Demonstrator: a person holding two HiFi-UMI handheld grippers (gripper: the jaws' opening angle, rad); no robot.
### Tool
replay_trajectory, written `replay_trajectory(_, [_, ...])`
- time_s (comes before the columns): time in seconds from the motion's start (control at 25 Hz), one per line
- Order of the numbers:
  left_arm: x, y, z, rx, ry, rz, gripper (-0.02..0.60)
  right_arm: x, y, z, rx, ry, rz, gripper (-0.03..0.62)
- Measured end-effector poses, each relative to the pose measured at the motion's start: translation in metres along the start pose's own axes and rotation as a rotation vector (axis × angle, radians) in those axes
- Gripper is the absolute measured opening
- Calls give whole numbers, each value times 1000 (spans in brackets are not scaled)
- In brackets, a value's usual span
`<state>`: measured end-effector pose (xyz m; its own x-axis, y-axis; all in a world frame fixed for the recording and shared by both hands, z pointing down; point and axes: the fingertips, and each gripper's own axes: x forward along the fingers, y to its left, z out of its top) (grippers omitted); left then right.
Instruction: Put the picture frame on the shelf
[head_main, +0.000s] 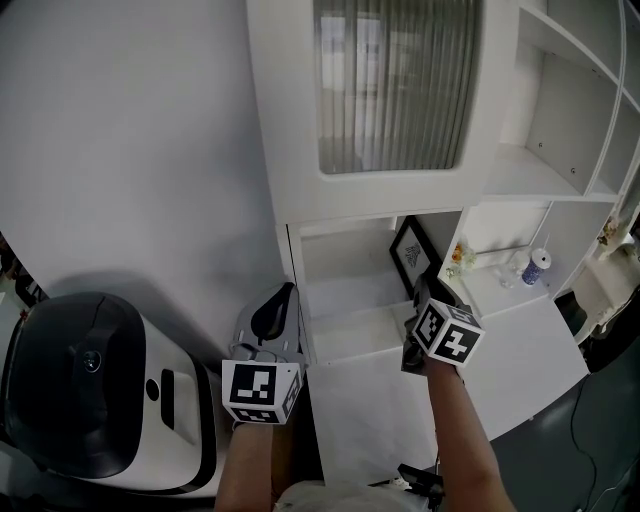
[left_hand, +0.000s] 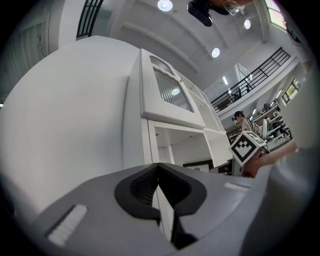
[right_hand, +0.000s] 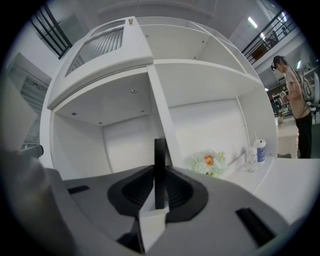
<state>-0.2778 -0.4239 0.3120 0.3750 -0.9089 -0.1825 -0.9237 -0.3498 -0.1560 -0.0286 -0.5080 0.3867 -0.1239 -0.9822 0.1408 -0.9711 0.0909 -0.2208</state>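
The picture frame (head_main: 411, 253), black with a white print, stands tilted inside the open lower compartment of the white shelf unit (head_main: 345, 335). My right gripper (head_main: 428, 290) is shut on its lower edge. In the right gripper view the frame (right_hand: 160, 160) shows edge-on as a thin black bar pinched between the jaws of that gripper (right_hand: 159, 175). My left gripper (head_main: 277, 308) hangs left of the compartment, beside the shelf's side wall, shut with nothing in it. In the left gripper view the left gripper (left_hand: 159, 169) has its jaws together, and the frame (left_hand: 197, 165) is seen farther in.
A cabinet door with ribbed glass (head_main: 395, 85) is above the compartment. On the shelf to the right stand white flowers (head_main: 459, 256), a small glass (head_main: 505, 272) and a blue-and-white bottle (head_main: 537, 268). A black-and-white appliance (head_main: 90, 390) sits low at the left. A person (right_hand: 295, 100) stands far off.
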Motion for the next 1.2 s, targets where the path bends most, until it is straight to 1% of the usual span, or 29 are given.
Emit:
replay_trajectory(0.12, [-1, -1, 3, 6, -4, -2, 9, -1, -1, -1, 12, 8, -2, 66])
replay_trajectory(0.24, [-2, -4, 6, 8, -8, -3, 9, -5, -1, -3, 21, 12, 7, 102])
replay_trajectory(0.44, [-5, -11, 8, 9, -9, -12, 9, -9, 5, -2, 43, 21, 63, 248])
replay_trajectory(0.48, [-5, -13, 9, 8, -8, -13, 9, -10, 6, -2, 45, 28, 71, 271])
replay_trajectory(0.56, [-7, -17, 10, 9, -7, -14, 9, -12, 7, -3, 43, 43, 86, 296])
replay_trajectory(0.64, [-8, -20, 11, 9, -6, -14, 9, -14, 9, -2, 21, 46, 98, 309])
replay_trajectory(0.92, [-17, -33, 21, 6, -7, 2, 9, -32, 25, 4, -96, 65, 157, 310])
replay_trajectory(1.2, [-25, -50, 27, -19, -19, 47, 9, -64, 30, 21, -241, 10, 202, 308])
